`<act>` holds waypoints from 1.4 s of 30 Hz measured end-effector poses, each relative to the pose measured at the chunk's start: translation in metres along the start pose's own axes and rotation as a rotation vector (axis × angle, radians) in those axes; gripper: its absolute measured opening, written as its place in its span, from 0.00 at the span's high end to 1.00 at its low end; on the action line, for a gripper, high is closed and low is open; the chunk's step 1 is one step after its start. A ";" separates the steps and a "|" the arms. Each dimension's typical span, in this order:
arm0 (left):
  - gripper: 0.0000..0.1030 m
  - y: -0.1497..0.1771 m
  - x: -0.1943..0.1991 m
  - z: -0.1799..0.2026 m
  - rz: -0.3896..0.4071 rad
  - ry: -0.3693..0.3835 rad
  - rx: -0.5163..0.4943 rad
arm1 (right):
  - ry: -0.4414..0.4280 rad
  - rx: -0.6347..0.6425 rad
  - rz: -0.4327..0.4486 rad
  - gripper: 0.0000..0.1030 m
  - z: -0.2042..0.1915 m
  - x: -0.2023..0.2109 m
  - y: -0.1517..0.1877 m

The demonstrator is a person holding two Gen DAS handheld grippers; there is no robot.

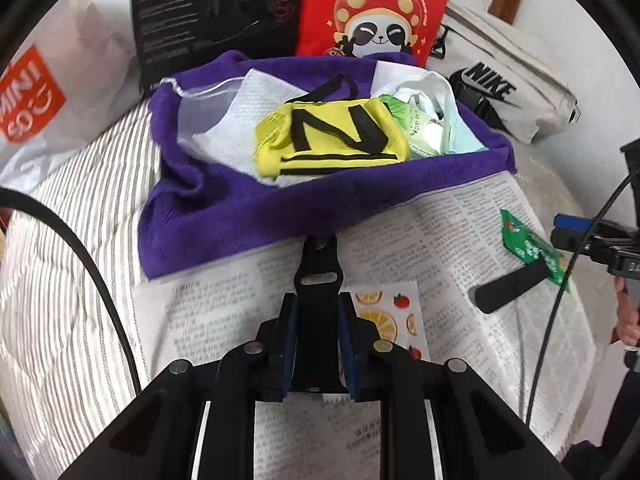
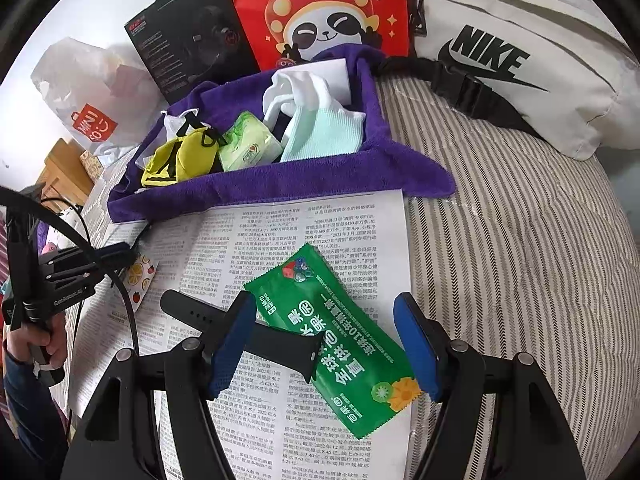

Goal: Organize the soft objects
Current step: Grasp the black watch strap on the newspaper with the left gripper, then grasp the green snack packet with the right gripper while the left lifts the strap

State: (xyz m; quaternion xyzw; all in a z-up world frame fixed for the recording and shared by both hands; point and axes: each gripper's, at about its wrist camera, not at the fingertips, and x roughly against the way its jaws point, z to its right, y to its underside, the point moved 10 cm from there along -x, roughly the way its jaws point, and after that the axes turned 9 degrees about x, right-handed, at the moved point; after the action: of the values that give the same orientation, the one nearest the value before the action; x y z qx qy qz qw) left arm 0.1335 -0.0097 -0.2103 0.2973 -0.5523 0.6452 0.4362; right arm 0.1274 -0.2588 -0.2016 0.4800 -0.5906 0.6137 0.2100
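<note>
One purple towel (image 2: 248, 192), one yellow pouch (image 2: 176, 160), two watch straps (image 2: 240, 332) (image 1: 318, 264), one green packet (image 2: 340, 340), one newspaper (image 2: 360, 224).

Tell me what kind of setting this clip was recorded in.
Probably a bedroom at home: the work surface looks like a bed with a striped quilt, with a newspaper spread over it and a Nike bag alongside.

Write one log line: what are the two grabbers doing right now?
left gripper: shut on black strap piece | right gripper: open around green packet | purple towel: holds socks, pouch
</note>
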 end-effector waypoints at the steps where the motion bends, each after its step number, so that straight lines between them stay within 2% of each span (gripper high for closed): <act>1: 0.82 0.001 0.001 -0.003 -0.004 0.015 0.023 | -0.001 -0.002 0.000 0.31 0.000 0.000 0.000; 4: 0.82 0.003 0.001 -0.007 0.003 0.051 0.061 | -0.001 -0.003 -0.004 0.31 -0.001 -0.001 0.002; 11: 0.82 -0.002 0.006 -0.004 0.033 0.008 0.036 | -0.006 0.007 -0.006 0.31 -0.006 -0.001 0.002; 12: 0.91 -0.001 0.006 -0.006 0.030 -0.003 0.030 | -0.006 0.011 -0.005 0.31 -0.006 -0.001 0.001; 14: 0.91 0.000 0.007 -0.008 0.022 0.001 0.030 | -0.005 0.021 -0.003 0.31 -0.009 0.000 0.001; 18: 0.84 0.004 0.001 -0.005 0.002 -0.037 -0.018 | -0.007 0.030 -0.011 0.31 -0.011 -0.002 0.003; 19: 0.79 0.005 0.000 -0.004 0.006 -0.057 -0.042 | -0.006 0.030 -0.014 0.31 -0.011 -0.003 0.004; 21: 0.78 0.006 -0.002 -0.003 0.009 -0.109 -0.075 | -0.005 0.025 -0.018 0.31 -0.009 -0.004 0.004; 23: 0.79 0.004 -0.003 -0.005 0.019 -0.114 -0.061 | -0.004 0.020 -0.014 0.31 -0.007 -0.004 0.004; 26: 0.73 0.000 -0.005 -0.008 0.036 -0.134 -0.063 | -0.003 0.015 -0.017 0.31 -0.005 -0.004 0.004; 27: 0.74 -0.002 -0.006 -0.008 0.045 -0.135 -0.063 | -0.004 0.016 -0.016 0.31 -0.005 -0.003 0.005; 28: 0.80 -0.002 -0.006 -0.008 0.048 -0.128 -0.056 | -0.004 0.016 -0.015 0.31 -0.005 -0.003 0.005; 35: 0.80 -0.002 -0.001 -0.014 0.024 -0.047 0.035 | -0.006 0.020 -0.014 0.31 -0.007 -0.002 0.006; 42: 0.80 0.001 0.011 -0.022 0.039 -0.064 0.056 | -0.003 0.026 -0.008 0.31 -0.007 0.001 0.005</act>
State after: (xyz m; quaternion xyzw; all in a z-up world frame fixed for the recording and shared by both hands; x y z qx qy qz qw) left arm 0.1294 0.0148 -0.2061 0.3188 -0.5534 0.6591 0.3972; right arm 0.1208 -0.2532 -0.2022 0.4859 -0.5811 0.6198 0.2052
